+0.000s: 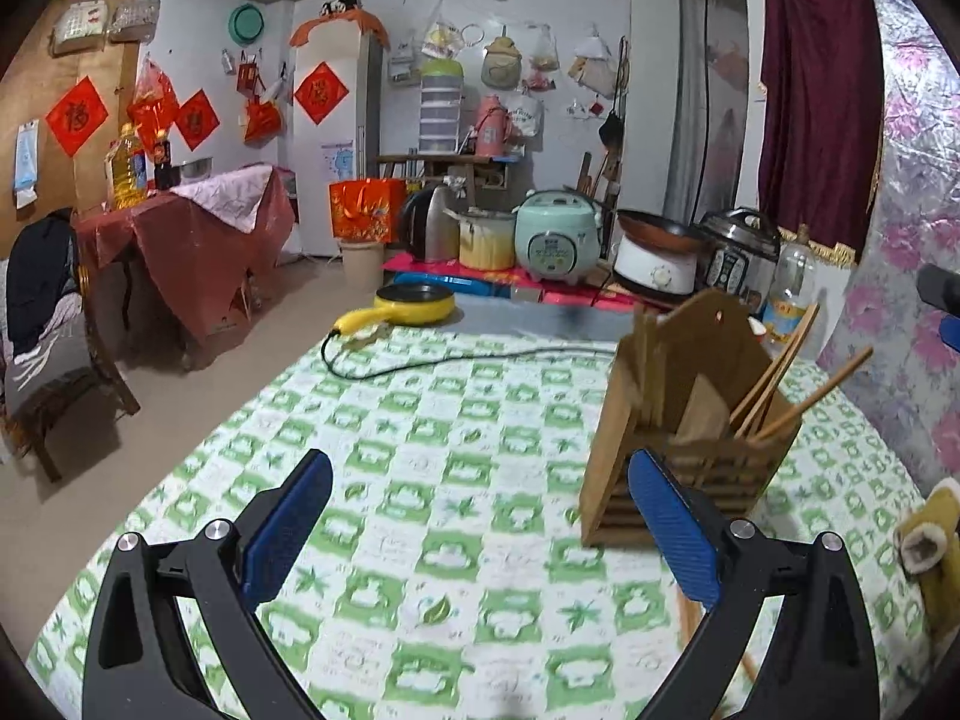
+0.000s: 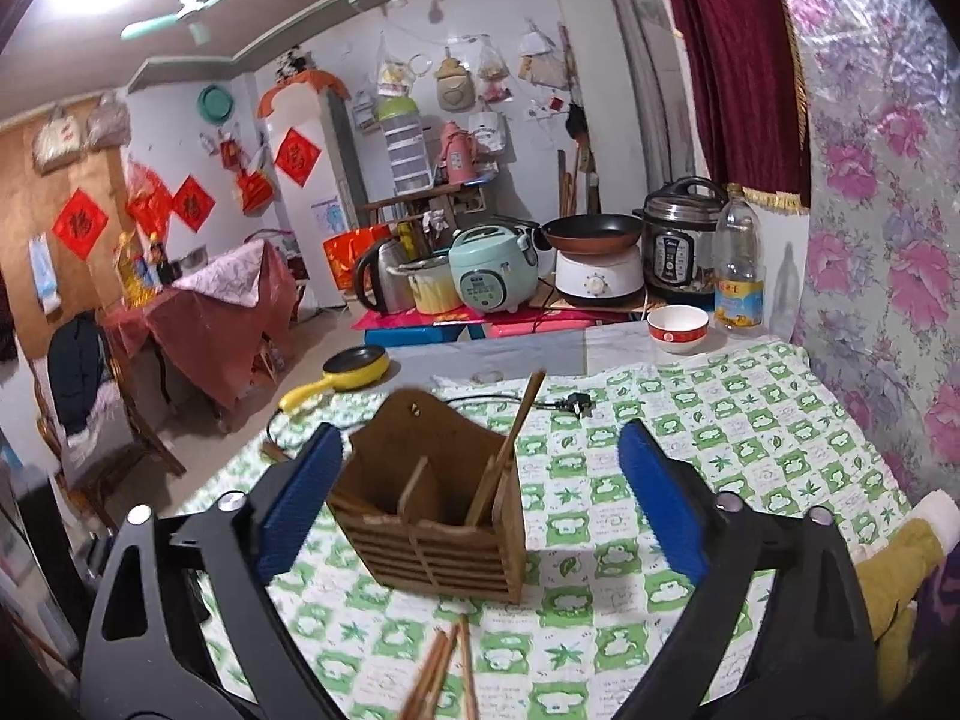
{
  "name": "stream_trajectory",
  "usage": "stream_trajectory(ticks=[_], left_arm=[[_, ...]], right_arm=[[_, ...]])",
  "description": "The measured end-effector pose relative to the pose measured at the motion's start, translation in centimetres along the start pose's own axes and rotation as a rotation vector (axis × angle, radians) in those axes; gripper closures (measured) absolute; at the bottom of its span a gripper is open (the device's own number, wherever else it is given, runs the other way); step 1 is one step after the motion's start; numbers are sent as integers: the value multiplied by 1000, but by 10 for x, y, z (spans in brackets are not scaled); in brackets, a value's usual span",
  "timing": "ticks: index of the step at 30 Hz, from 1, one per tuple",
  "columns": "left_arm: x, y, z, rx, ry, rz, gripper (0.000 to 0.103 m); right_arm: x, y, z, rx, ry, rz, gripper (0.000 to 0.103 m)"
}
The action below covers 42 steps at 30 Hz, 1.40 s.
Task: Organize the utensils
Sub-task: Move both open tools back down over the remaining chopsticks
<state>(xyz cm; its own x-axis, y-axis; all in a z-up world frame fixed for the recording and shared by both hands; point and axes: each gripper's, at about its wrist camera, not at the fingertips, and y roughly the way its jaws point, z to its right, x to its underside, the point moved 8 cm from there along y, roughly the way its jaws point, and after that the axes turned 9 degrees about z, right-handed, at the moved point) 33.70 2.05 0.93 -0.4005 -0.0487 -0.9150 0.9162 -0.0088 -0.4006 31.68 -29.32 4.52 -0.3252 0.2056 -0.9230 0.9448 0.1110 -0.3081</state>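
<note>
Left wrist view: the wooden holder (image 1: 684, 420) stood on the checked tablecloth (image 1: 420, 480) with several chopsticks (image 1: 798, 384) already inside. The left gripper (image 1: 480, 528) pointed down over the cloth beside it, jaws apart, empty.

Right wrist view: loose chopsticks (image 2: 444, 672) remained before the holder (image 2: 432, 516). The right gripper (image 2: 480, 498) hovered, jaws wide, nothing clamped.

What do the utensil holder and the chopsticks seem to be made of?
Utensil holder: thin wood or bamboo board, matte brown, judging by its flat slotted panels with cut edges. Chopsticks standing in it and the loose chopsticks on the tablecloth: probably bamboo or wood, plain reddish-brown; blur hides any grain.
</note>
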Motion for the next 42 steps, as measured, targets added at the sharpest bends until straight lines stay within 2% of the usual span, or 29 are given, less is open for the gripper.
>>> stream_trajectory(ticks=[4, 8, 12, 16, 24, 33, 42], left_arm=[[11, 1, -1, 8, -28, -27, 6], [17, 1, 1, -35, 10, -20, 6], [20, 1, 3, -86, 56, 3, 6], [26, 5, 7, -100, 90, -11, 6], [36, 0, 9, -104, 113, -22, 6], [52, -14, 17, -88, 140, -37, 6], [58, -27, 10, -123, 145, -13, 6]], right_arm=[[28, -3, 5, 51, -61, -7, 10], [53, -8, 22, 69, -54, -24, 10], [85, -4, 39, 93, -57, -100, 10], [107, -6, 47, 94, -58, -152, 10], [124, -24, 31, 62, -110, -155, 10], [147, -37, 35, 76, -147, -188, 10], [156, -45, 31, 60, -162, -199, 8]])
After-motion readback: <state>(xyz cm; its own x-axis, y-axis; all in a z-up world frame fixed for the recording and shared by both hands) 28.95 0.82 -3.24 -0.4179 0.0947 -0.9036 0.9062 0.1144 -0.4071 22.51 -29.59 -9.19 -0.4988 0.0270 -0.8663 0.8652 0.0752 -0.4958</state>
